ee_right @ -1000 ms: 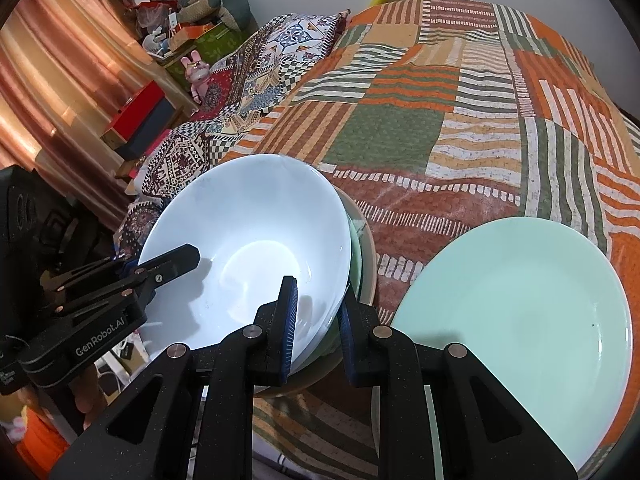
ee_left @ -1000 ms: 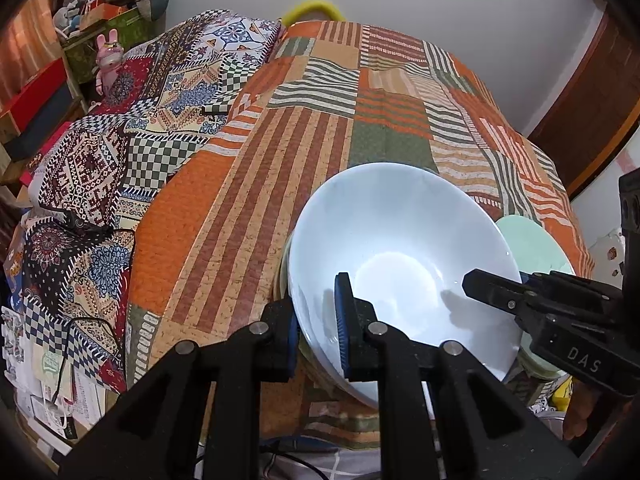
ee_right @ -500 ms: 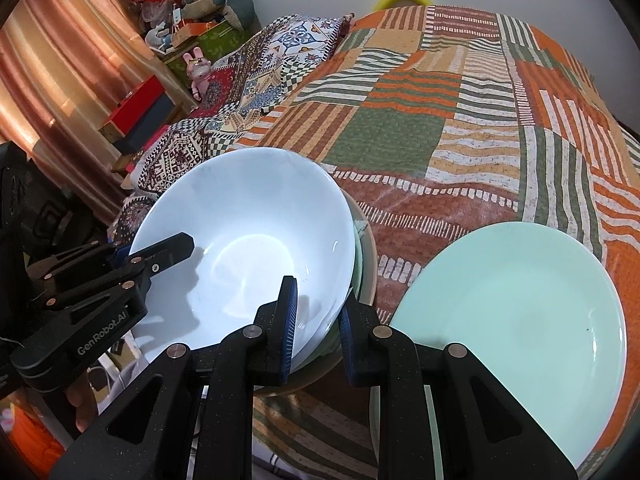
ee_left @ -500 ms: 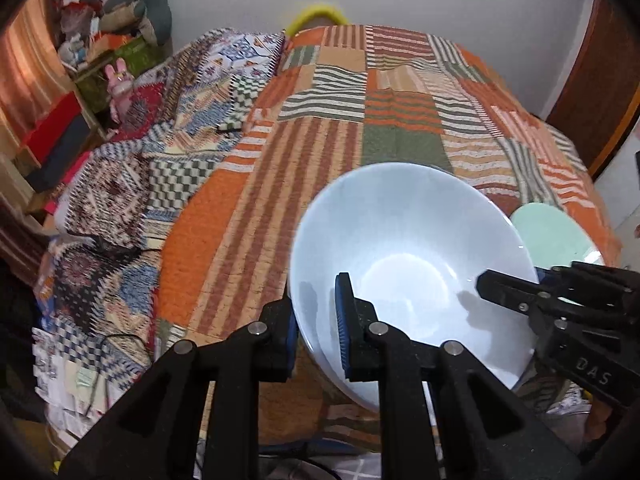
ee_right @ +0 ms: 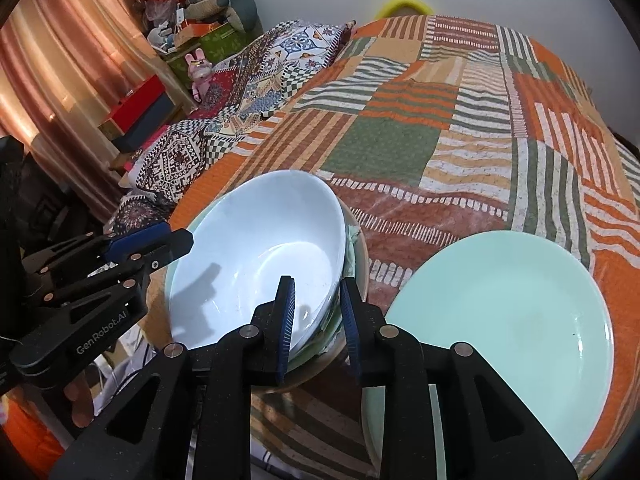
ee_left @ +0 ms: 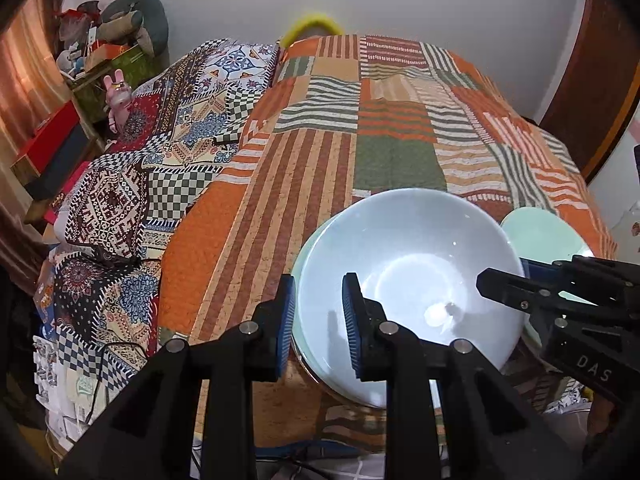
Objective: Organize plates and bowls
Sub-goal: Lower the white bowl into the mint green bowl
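A large white bowl (ee_left: 408,280) (ee_right: 260,252) sits nested on top of a stack of bowls at the near edge of the bed. My left gripper (ee_left: 318,316) straddles its left rim, jaws slightly parted around the rim. My right gripper (ee_right: 316,316) straddles the right rim of the bowl stack in the same way. A pale green plate (ee_right: 508,320) (ee_left: 540,236) lies flat on the quilt to the right of the stack. A tan bowl (ee_right: 360,256) shows under the white one.
A striped patchwork quilt (ee_left: 360,140) covers the bed beyond the dishes. A patterned blanket (ee_left: 160,152) lies along its left side. Boxes and soft toys (ee_left: 116,44) stand by the curtain at far left. A wooden door (ee_left: 592,92) is at right.
The white bowl has come down onto the stack. Both grippers' jaws have parted slightly from its rim. Both cameras have pulled back a little.
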A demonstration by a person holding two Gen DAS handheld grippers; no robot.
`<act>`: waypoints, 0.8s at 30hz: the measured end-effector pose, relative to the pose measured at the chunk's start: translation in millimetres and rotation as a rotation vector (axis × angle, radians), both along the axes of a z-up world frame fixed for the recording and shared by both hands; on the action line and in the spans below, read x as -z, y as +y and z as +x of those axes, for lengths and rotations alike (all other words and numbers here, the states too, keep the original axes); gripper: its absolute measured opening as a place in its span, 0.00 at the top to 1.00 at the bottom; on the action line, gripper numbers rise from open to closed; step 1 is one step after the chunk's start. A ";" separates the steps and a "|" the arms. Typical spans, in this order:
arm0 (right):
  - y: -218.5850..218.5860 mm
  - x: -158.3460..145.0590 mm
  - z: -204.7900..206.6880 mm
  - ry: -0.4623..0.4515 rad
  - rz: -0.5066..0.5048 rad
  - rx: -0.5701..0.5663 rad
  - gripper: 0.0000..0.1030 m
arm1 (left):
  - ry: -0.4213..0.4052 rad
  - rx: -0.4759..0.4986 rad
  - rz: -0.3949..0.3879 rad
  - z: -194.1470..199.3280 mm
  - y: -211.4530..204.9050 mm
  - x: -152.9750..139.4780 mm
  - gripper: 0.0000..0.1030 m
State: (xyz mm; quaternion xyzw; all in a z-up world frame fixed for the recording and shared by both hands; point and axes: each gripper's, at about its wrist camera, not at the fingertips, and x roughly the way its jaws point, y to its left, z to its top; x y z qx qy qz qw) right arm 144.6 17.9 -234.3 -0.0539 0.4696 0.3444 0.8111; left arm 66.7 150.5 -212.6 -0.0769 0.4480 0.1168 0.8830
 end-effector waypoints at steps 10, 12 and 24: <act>-11.2 -1.9 3.5 -0.004 0.004 0.026 0.69 | -0.080 -0.007 -0.074 -15.8 15.6 -13.4 0.51; -13.1 0.1 5.3 0.006 0.003 0.036 0.66 | -0.080 -0.013 -0.080 -17.0 19.0 -11.2 0.51; -8.1 11.0 13.4 0.065 0.010 0.043 0.61 | -0.012 -0.010 -0.182 -12.8 32.2 19.9 0.51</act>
